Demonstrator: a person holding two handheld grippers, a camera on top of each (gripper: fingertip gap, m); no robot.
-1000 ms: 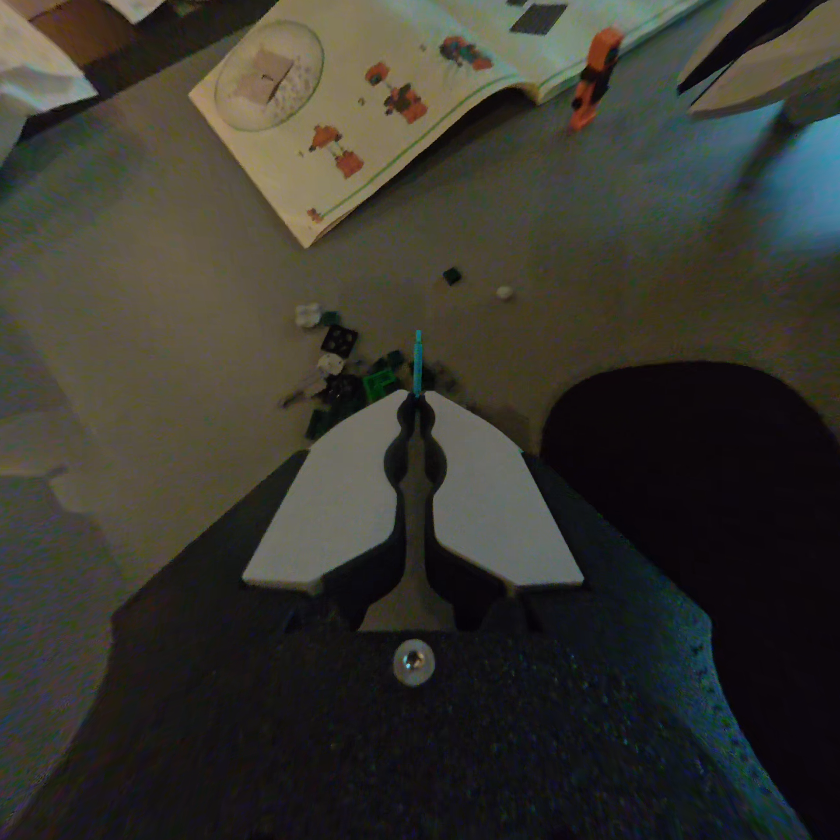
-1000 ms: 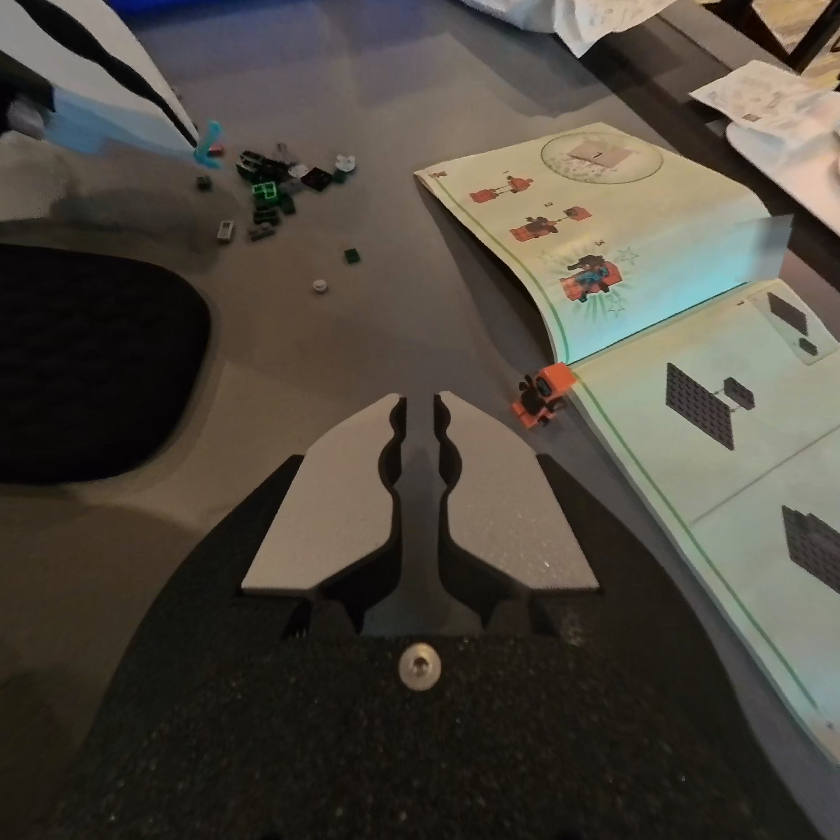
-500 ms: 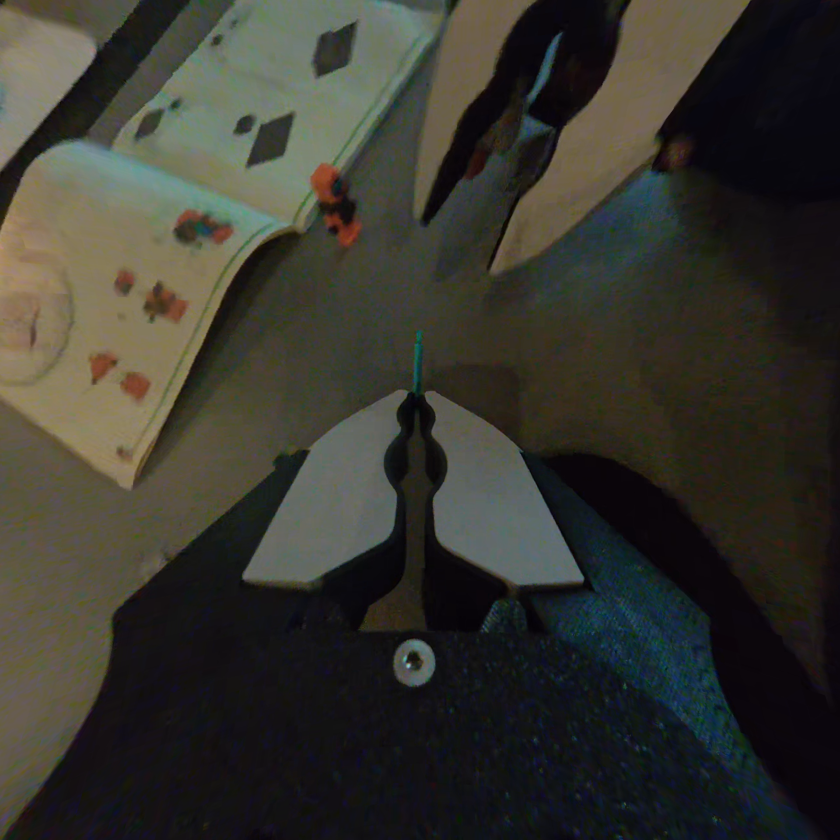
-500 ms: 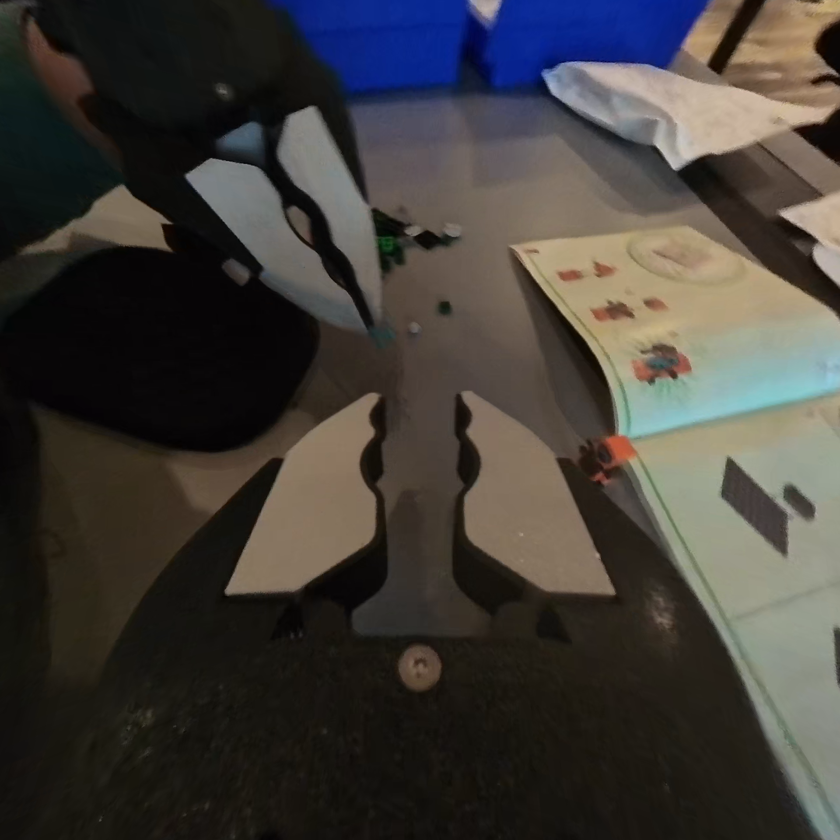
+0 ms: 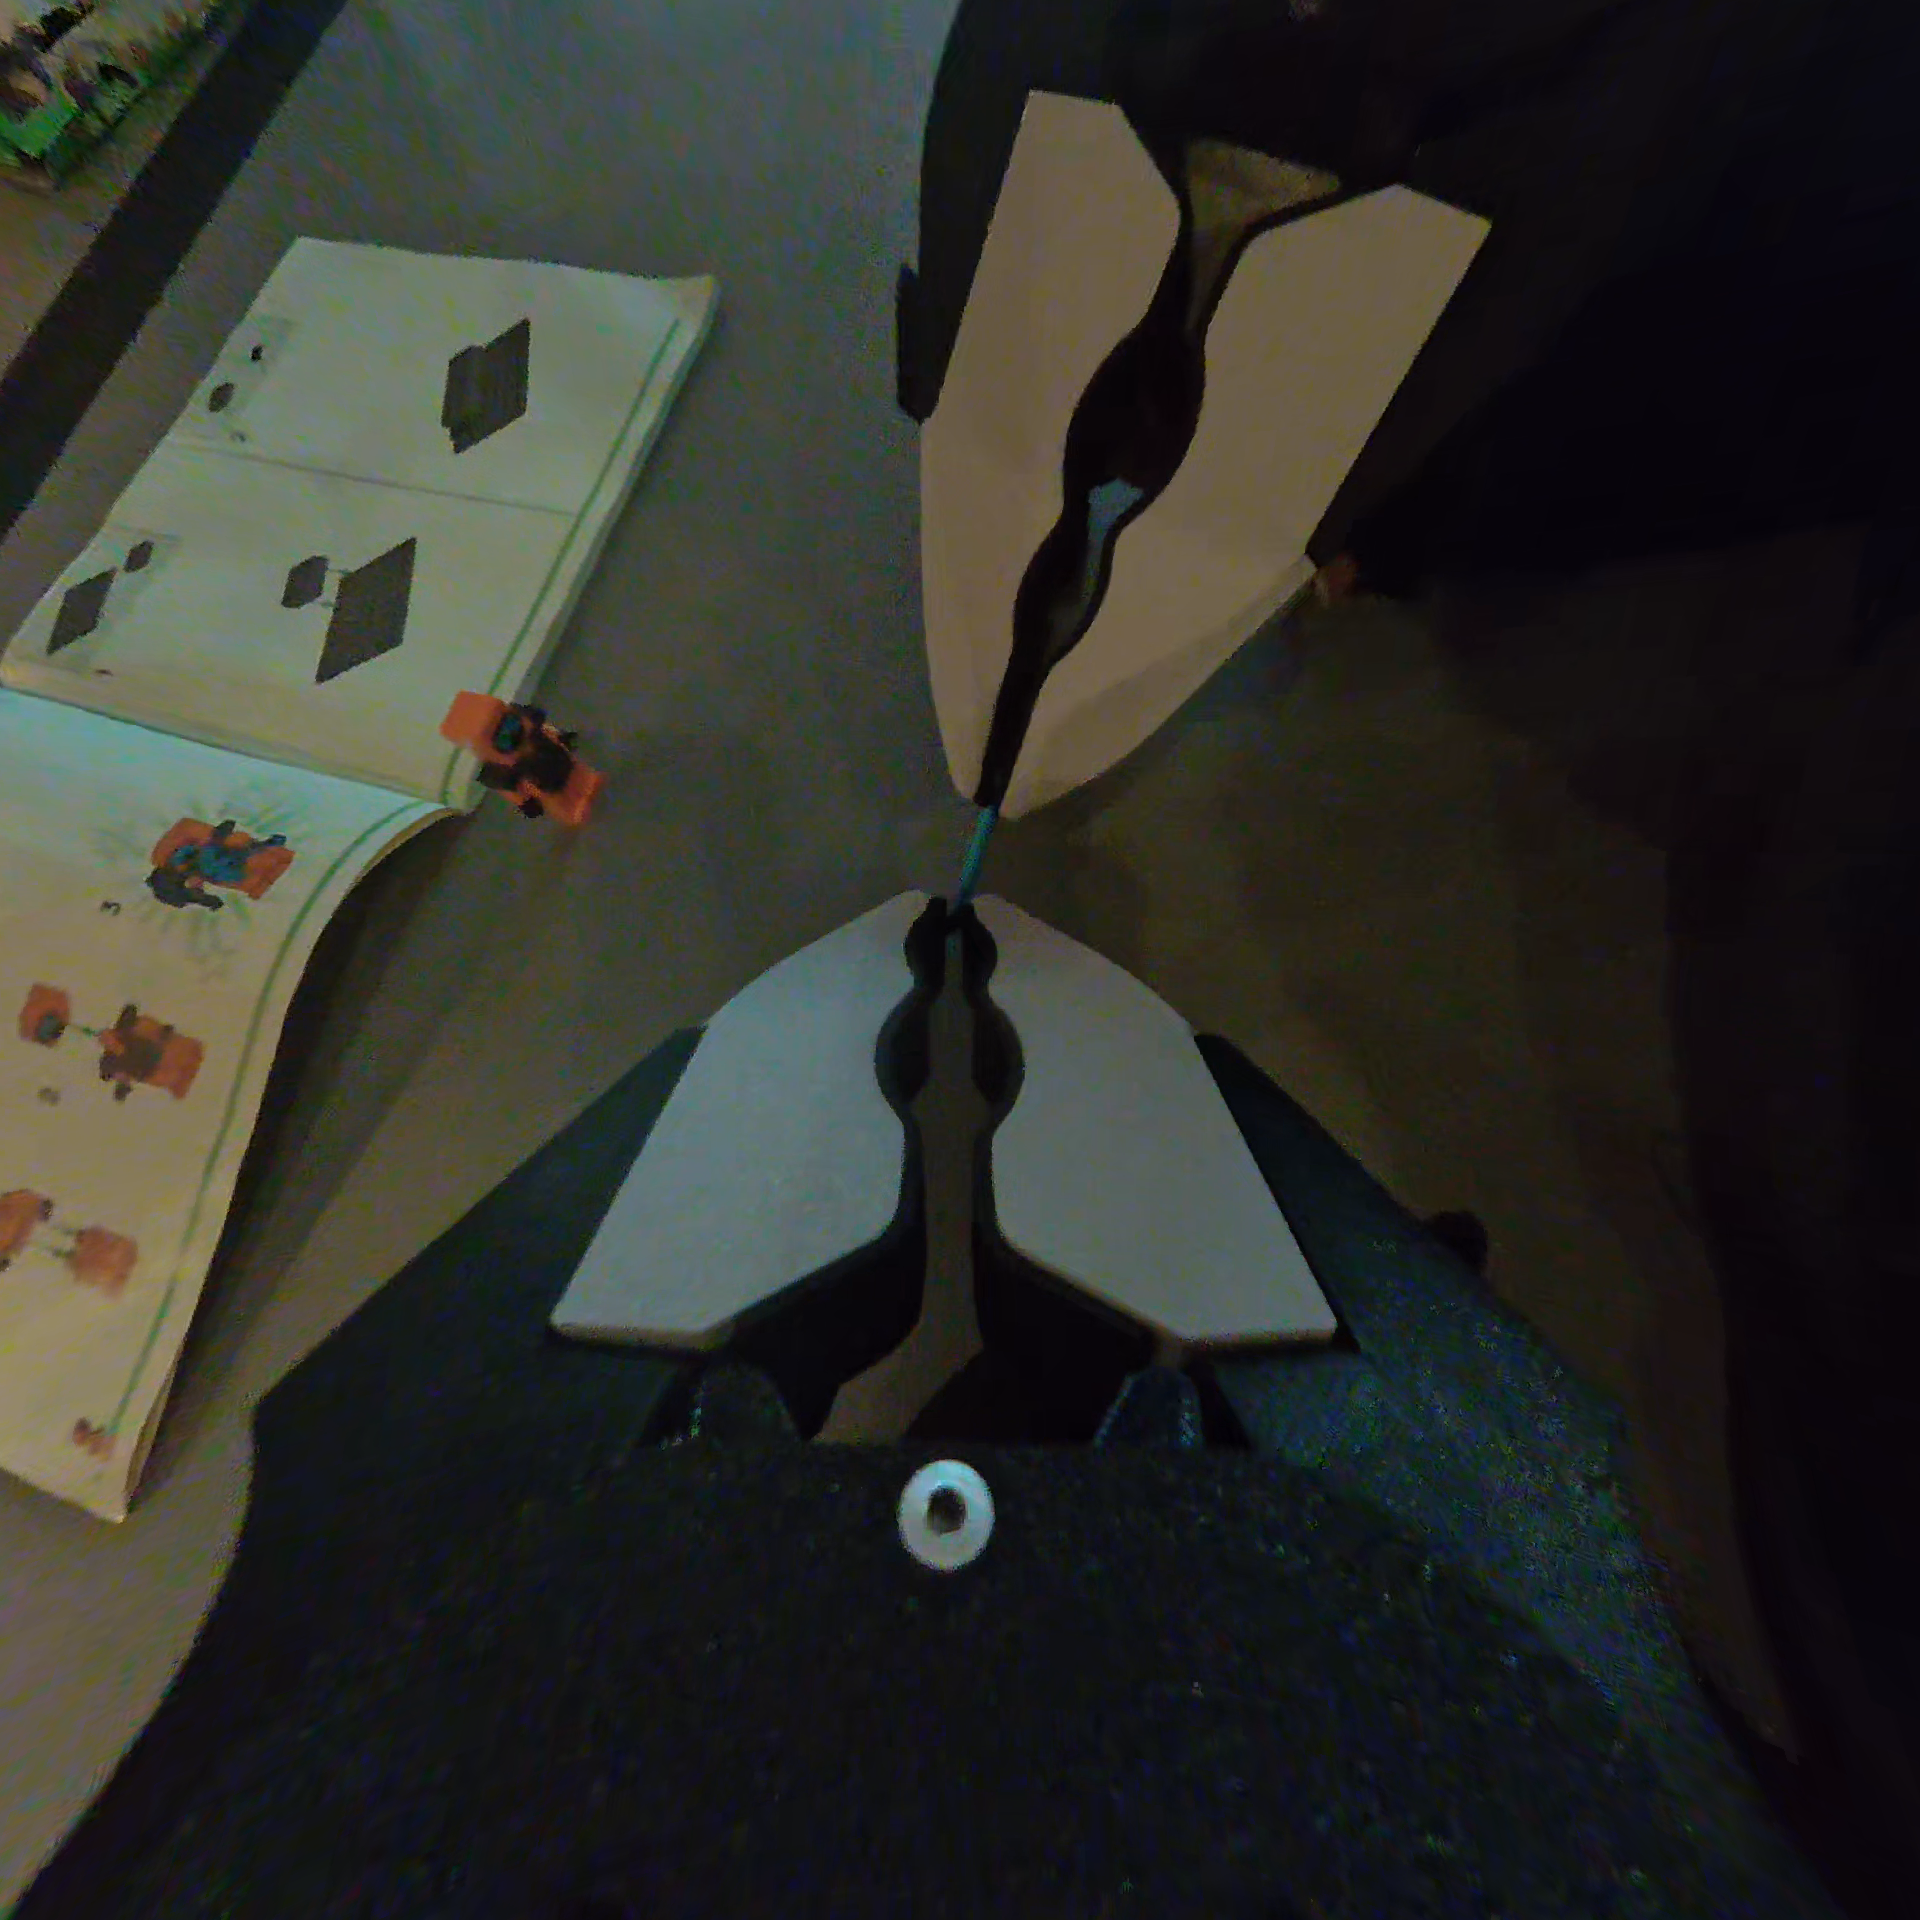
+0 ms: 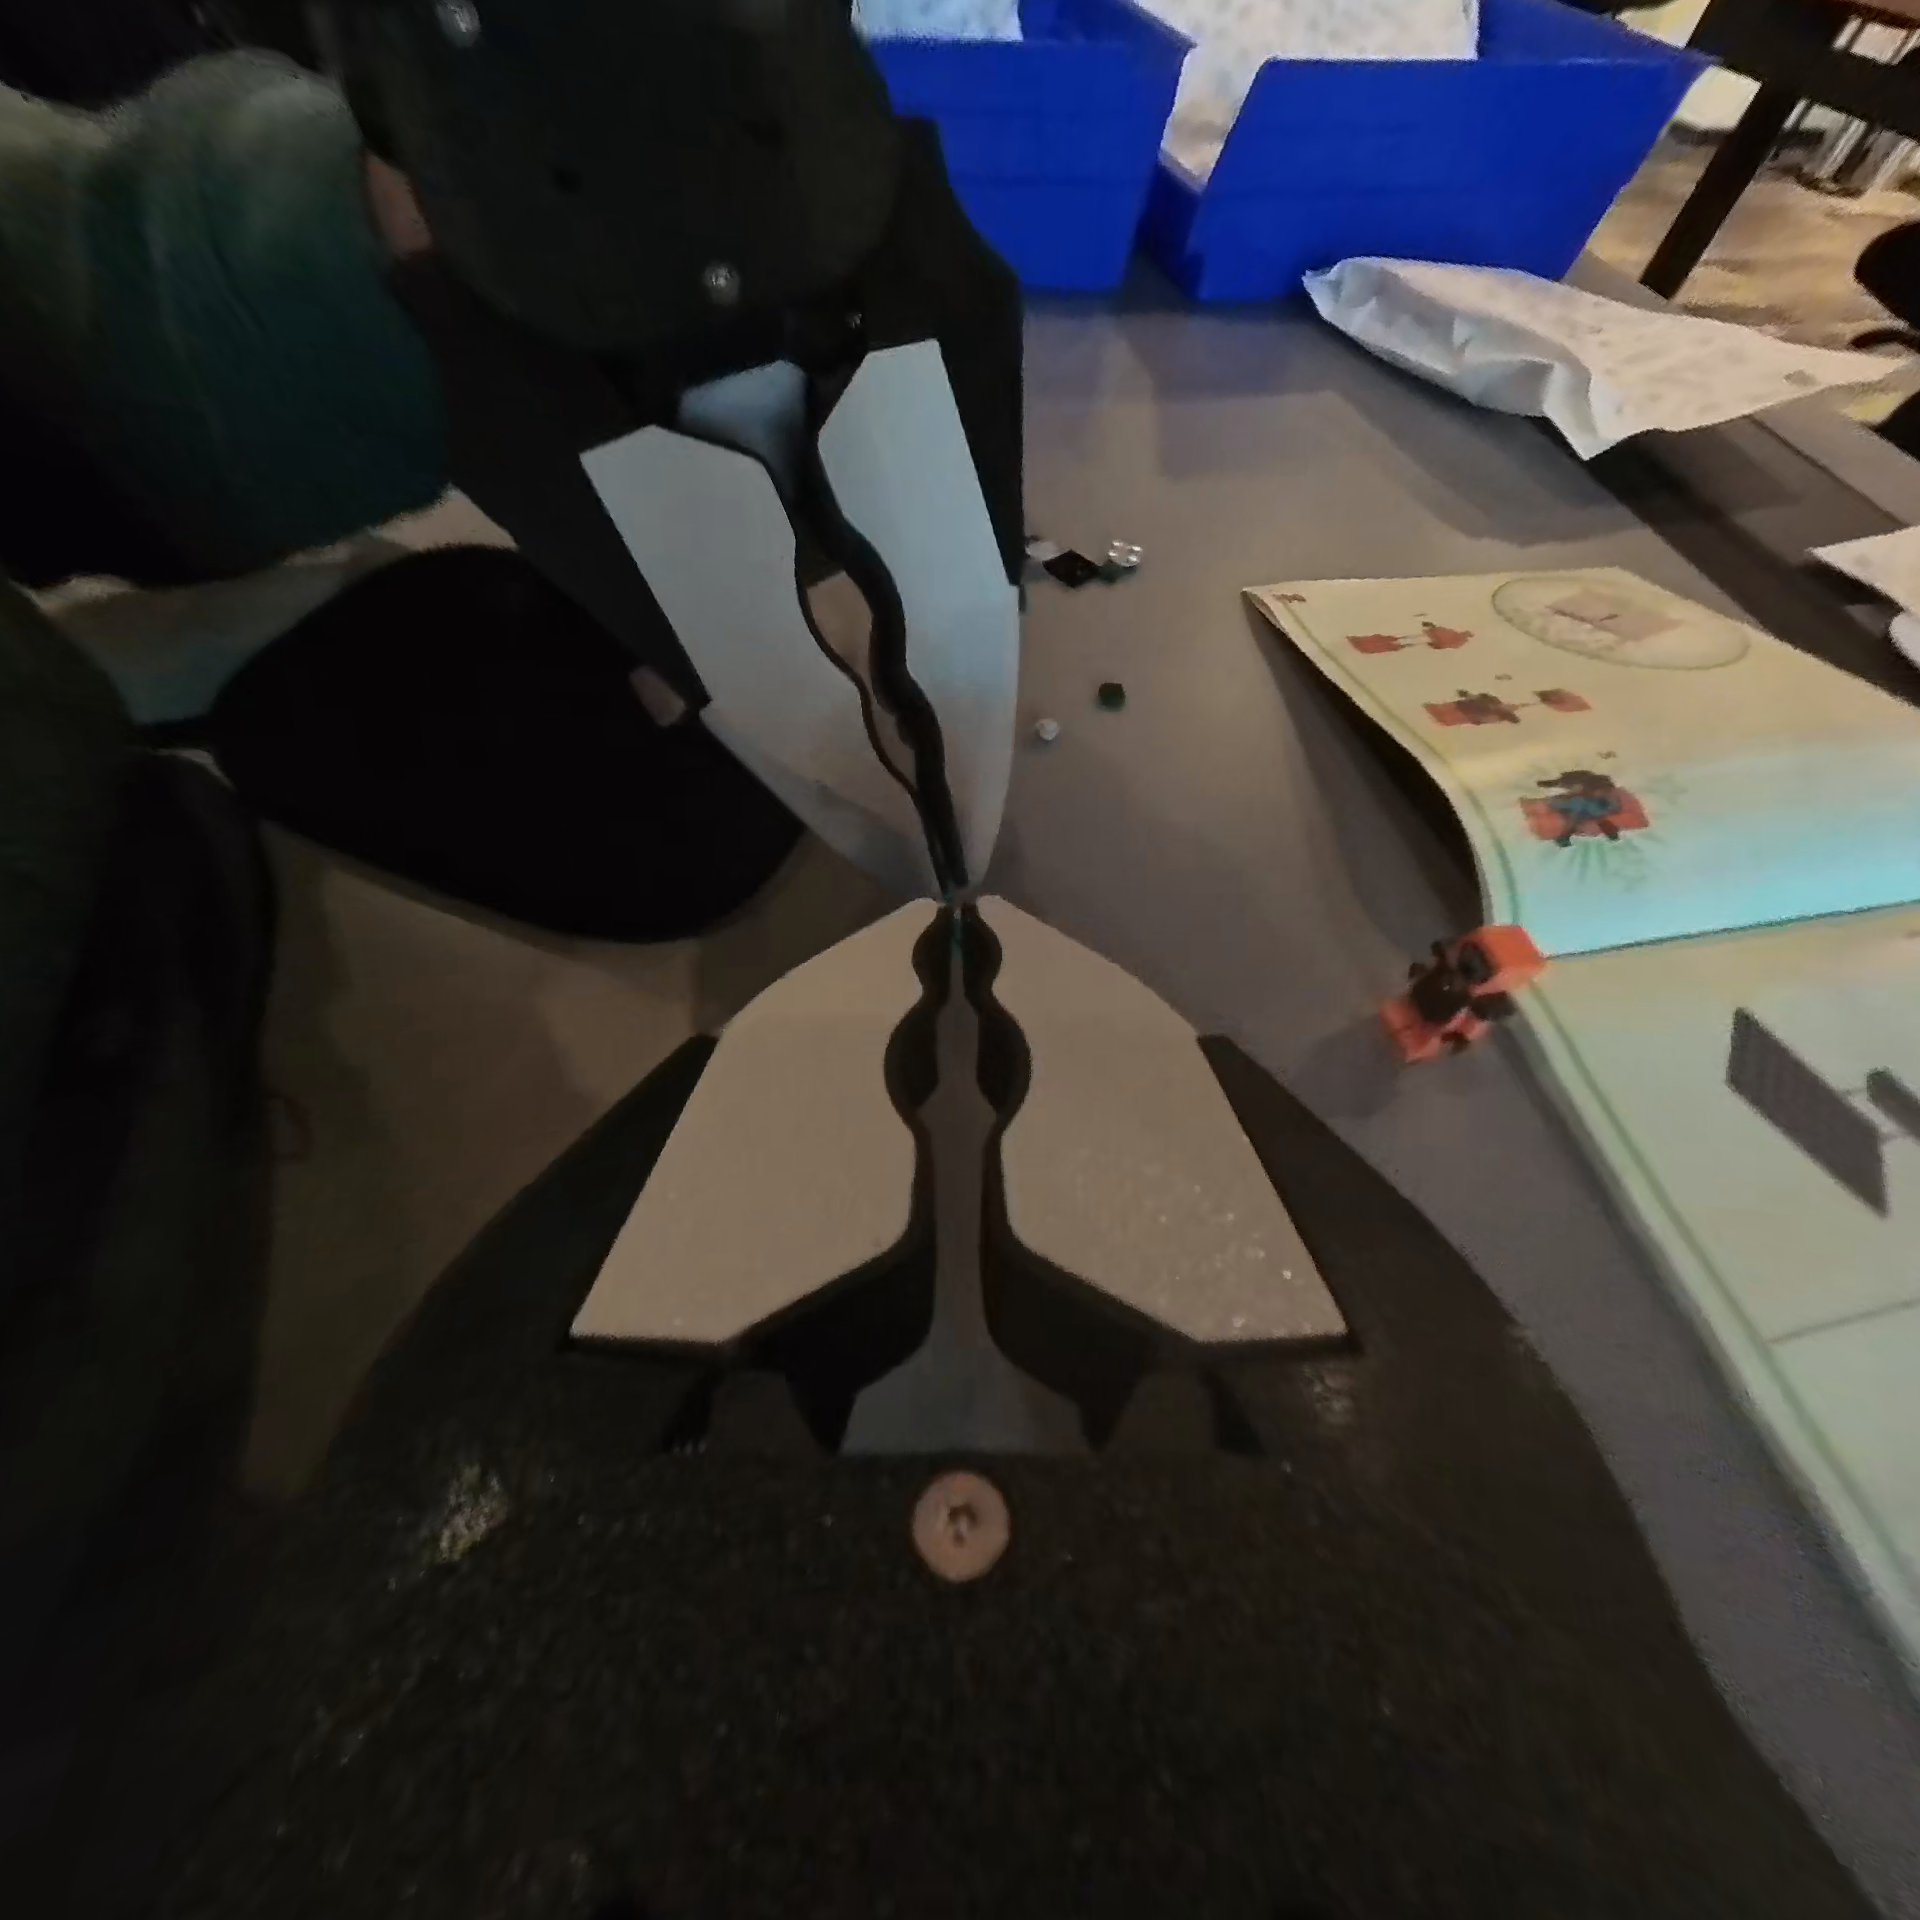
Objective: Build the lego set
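Note:
My left gripper [image 5: 951, 912] is shut on a thin teal lego piece [image 5: 975, 854] that sticks out past its tips. My right gripper [image 6: 956, 914] faces it tip to tip and is shut on the other end of the same piece, above the grey table. The right gripper also shows in the left wrist view [image 5: 992, 805], coming from the top. The left gripper shows in the right wrist view [image 6: 951, 881], coming from the upper left. A small orange and black lego build [image 5: 525, 758] [image 6: 1460, 992] lies by the open instruction booklet [image 5: 312, 520] [image 6: 1662, 831].
Several loose dark, green and white pieces [image 6: 1081, 566] lie behind the left gripper. A black mat [image 6: 468, 748] lies at the left. Two blue bins [image 6: 1039, 156] [image 6: 1403, 156] and a white paper bag [image 6: 1558, 353] sit at the back of the table. Both grippers' tips are close together, under 4 cm apart.
The left gripper carried the teal piece away from the pile toward the right gripper. The right gripper, open before, has met it tip to tip and shut on the piece.

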